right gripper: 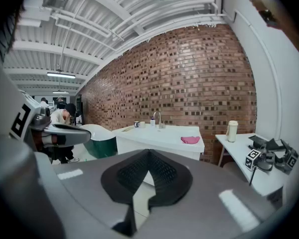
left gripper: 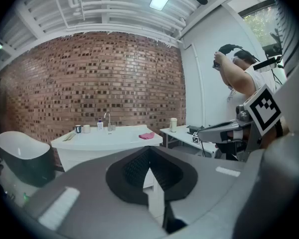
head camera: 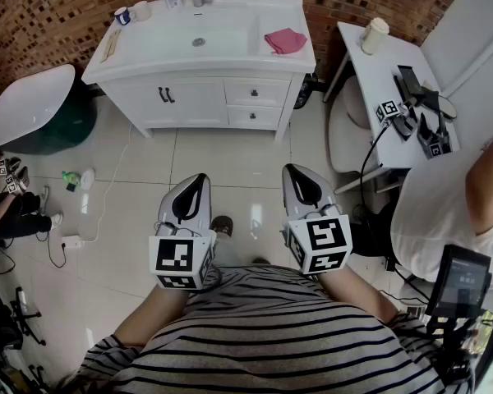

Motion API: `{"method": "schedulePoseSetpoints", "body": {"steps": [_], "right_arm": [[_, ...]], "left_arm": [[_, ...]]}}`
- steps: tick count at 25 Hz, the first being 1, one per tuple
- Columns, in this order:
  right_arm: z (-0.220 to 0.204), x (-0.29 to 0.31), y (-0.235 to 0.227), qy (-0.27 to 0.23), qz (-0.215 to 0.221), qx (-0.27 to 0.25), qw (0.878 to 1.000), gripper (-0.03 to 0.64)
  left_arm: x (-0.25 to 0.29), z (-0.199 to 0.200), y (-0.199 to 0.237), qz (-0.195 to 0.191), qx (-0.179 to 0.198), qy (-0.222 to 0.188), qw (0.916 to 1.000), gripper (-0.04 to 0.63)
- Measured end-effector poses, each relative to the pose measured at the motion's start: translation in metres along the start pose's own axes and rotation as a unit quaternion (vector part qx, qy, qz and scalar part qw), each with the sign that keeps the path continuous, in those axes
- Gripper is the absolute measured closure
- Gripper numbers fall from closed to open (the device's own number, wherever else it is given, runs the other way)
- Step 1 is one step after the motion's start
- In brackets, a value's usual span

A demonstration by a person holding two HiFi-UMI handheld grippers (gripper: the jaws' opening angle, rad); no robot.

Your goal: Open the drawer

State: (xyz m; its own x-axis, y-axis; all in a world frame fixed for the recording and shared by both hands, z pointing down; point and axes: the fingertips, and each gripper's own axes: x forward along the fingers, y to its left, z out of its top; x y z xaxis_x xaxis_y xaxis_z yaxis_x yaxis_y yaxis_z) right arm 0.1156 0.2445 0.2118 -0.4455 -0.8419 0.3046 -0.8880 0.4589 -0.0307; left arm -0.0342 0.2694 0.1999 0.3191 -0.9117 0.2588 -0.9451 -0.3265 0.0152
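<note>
Far across the tiled floor stands a white vanity [head camera: 140, 56] with two small drawers on its right side, the upper drawer [head camera: 255, 92] above the lower drawer [head camera: 254, 116], both closed. Twin cabinet doors [head camera: 166, 95] sit to their left. My left gripper [head camera: 199, 179] and right gripper [head camera: 294, 171] hover side by side near my body, well short of the vanity, both shut and holding nothing. The left gripper view shows the left gripper [left gripper: 149, 149] aimed toward the vanity [left gripper: 104, 136]. In the right gripper view the right gripper [right gripper: 149, 152] also faces the vanity [right gripper: 159, 133].
A pink cloth [head camera: 285, 40] lies on the vanity top. A white bathtub [head camera: 29, 105] stands at the left. To the right a white table [head camera: 370, 72] carries a cup [head camera: 375, 35] and spare grippers [head camera: 419, 125]; a person [head camera: 452, 195] stands beside it. A power strip [head camera: 71, 241] lies on the floor.
</note>
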Motion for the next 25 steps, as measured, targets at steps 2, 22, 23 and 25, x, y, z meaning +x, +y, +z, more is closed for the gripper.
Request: {"method": "schedulePoseSetpoints", "body": {"steps": [2, 22, 23, 25], "right_arm": [[-0.006, 0.036, -0.014, 0.007, -0.003, -0.003, 1.000, 0.615], [-0.199, 0.499, -0.156, 0.190, -0.091, 0.032, 0.977, 0.470], [-0.213, 0.512, -0.161, 0.194, -0.094, 0.027, 0.976, 0.469], [-0.235, 0.535, -0.169, 0.196, -0.099, 0.015, 0.975, 0.457]], "left_arm": [[0.027, -0.005, 0.014, 0.002, 0.002, 0.006, 1.0000, 0.580], [0.419, -0.117, 0.171, -0.119, 0.022, 0.089, 0.9887, 0.580], [0.431, -0.124, 0.175, -0.116, 0.020, 0.086, 0.9894, 0.580], [0.448, -0.139, 0.181, -0.105, 0.017, 0.076, 0.9914, 0.580]]}}
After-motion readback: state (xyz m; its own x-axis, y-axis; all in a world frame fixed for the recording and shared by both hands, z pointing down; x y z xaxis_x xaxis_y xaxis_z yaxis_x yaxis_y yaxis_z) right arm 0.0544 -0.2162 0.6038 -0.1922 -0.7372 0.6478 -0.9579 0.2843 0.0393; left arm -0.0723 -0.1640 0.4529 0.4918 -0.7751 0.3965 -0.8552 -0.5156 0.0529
